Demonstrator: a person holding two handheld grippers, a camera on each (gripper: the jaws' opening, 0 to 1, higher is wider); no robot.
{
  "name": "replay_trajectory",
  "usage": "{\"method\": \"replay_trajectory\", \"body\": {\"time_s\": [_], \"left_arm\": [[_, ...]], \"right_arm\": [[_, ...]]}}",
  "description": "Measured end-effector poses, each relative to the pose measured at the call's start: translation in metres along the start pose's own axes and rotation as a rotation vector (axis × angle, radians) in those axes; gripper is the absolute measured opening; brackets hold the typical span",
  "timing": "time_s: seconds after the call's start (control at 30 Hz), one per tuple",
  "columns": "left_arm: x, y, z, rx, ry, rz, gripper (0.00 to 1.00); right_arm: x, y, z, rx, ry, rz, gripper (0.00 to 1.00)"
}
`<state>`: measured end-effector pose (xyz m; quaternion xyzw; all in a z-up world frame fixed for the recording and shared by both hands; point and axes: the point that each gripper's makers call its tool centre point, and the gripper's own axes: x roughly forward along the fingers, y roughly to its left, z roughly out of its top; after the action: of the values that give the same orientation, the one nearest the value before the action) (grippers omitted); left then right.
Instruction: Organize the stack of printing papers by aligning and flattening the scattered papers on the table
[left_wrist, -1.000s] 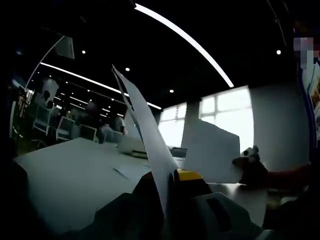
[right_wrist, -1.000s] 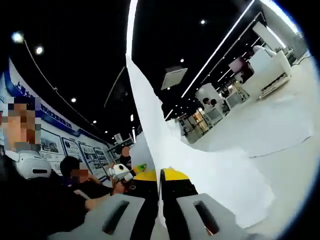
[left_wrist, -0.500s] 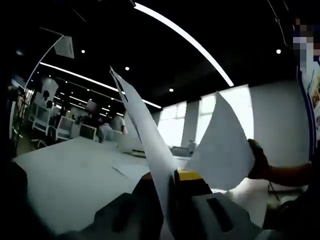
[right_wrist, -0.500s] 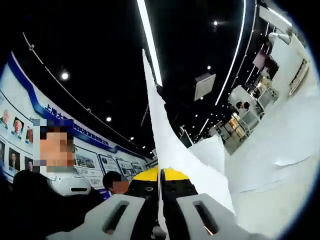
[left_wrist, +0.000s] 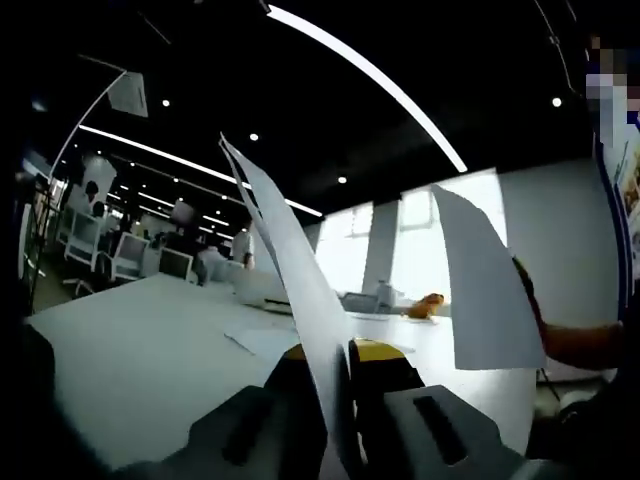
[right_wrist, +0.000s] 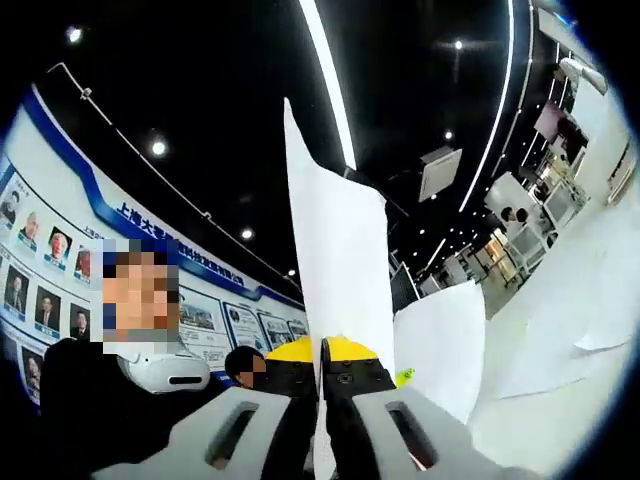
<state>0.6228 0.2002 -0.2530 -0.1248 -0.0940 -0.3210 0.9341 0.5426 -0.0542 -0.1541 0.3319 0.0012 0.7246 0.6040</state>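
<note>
Left gripper (left_wrist: 338, 352): fingers clenched on one paper sheet (left_wrist: 290, 270), upright above fingers.
Right gripper (right_wrist: 320, 350): fingers clenched on second sheet (right_wrist: 340, 260), raised off desk (left_wrist: 130, 350).
Risk: crease or slip, likely from thin edge pinch.

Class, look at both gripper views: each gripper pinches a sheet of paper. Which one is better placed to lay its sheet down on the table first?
Probably left. The left gripper holds its sheet just above the white table, whose bare top lies directly ahead. The right gripper points its sheet up towards the ceiling.
</note>
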Motion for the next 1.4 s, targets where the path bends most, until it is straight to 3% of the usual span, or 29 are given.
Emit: {"method": "replay_trajectory", "body": {"time_s": [0.2,0.77,0.93,1.27,1.4], "left_arm": [[0.0,0.0,0.0,0.0,-0.001,-0.001,0.09],[0.0,-0.001,0.0,0.0,-0.002,-0.003,0.09],[0.0,-0.001,0.0,-0.001,-0.001,-0.003,0.09],[0.0,0.0,0.0,-0.012,-0.003,0.0,0.09],[-0.004,0.003,0.006,-0.058,-0.038,-0.001,0.09]], "right_arm": [[0.002,-0.001,-0.015,0.046,0.063,0.01,0.0],[-0.012,-0.091,-0.086,0.135,0.271,-0.336,0.0],[-0.014,-0.092,-0.086,0.144,0.275,-0.342,0.0],[-0.021,-0.107,-0.109,0.116,0.395,-0.427,0.0],[-0.025,-0.11,-0.111,0.108,0.417,-0.436,0.0]]}}
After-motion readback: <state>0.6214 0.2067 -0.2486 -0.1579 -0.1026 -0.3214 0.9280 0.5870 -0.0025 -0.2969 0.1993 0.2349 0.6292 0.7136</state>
